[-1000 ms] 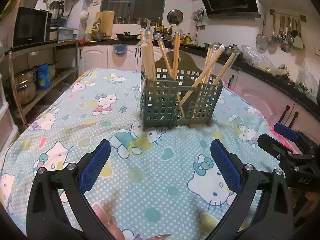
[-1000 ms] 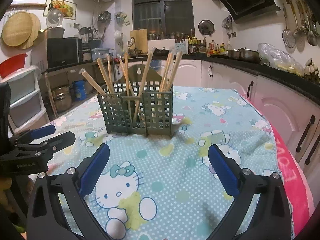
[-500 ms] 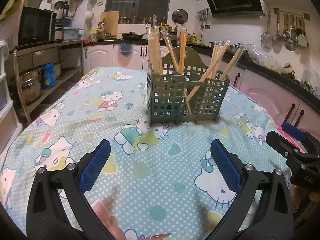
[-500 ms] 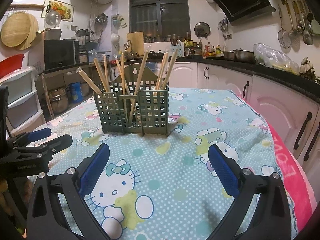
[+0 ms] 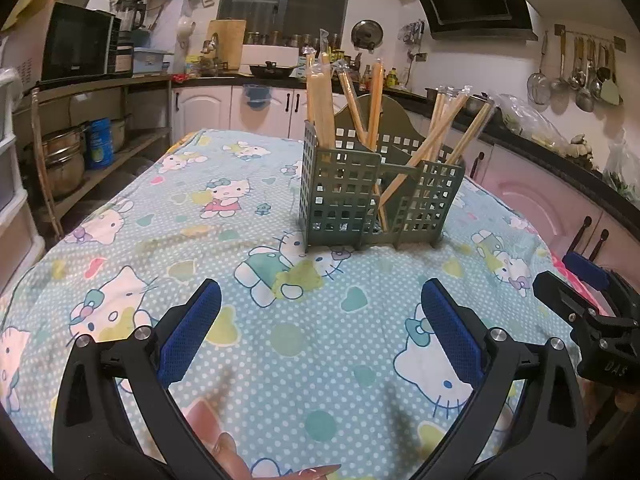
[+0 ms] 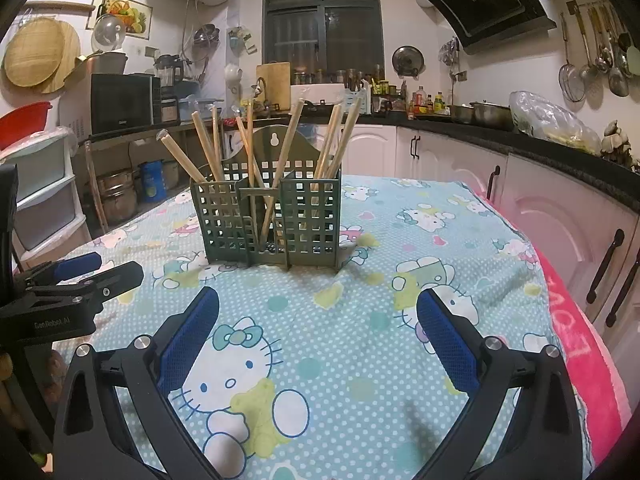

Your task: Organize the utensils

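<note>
At frame centre my caddy (image 5: 380, 196) of chopsticks (image 5: 320, 100) stands on the bench (image 5: 200, 248), both tongs (image 5: 318, 332) (image 6: 318, 330) apart, empty.

- The cloth (image 5: 248, 344) lay bare from the lower edge of the left wrist frame up to the holder (image 5: 360, 204) at centre.
- Only the holder stood on it, chopsticks (image 5: 320, 100) fanning above its rim.
- The cloth left of the holder was clear.
- In the right wrist frame, the left gripper (image 6: 80, 276) sat at the left edge, the right side open.
</note>
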A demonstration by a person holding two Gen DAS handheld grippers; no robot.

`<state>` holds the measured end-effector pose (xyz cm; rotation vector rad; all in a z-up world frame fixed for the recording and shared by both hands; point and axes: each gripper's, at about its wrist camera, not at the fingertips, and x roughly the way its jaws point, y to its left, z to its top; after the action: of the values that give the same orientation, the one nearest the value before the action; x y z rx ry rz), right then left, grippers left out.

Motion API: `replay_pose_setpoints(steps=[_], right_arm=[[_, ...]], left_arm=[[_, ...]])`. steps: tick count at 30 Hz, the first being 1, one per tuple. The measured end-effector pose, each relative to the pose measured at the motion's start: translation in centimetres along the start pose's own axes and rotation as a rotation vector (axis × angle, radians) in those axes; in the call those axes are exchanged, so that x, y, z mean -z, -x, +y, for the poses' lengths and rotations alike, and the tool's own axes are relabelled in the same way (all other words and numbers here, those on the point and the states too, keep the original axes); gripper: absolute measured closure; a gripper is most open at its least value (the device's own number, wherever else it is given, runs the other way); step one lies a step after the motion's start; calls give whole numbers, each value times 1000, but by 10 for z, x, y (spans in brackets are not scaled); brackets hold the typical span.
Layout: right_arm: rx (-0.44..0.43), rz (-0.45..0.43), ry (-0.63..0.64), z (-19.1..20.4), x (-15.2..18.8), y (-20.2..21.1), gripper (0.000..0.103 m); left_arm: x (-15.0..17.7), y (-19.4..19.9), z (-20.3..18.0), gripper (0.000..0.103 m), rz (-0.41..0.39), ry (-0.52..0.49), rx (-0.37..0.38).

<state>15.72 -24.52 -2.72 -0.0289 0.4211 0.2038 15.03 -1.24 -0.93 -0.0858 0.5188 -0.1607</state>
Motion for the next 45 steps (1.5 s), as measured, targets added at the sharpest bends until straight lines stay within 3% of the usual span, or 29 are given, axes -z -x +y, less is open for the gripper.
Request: replay_pose_setpoints(steps=[45], right_arm=[[1,3,1,1,1,-1,6]], left_arm=[[0,0,4,11,8,17,3]])
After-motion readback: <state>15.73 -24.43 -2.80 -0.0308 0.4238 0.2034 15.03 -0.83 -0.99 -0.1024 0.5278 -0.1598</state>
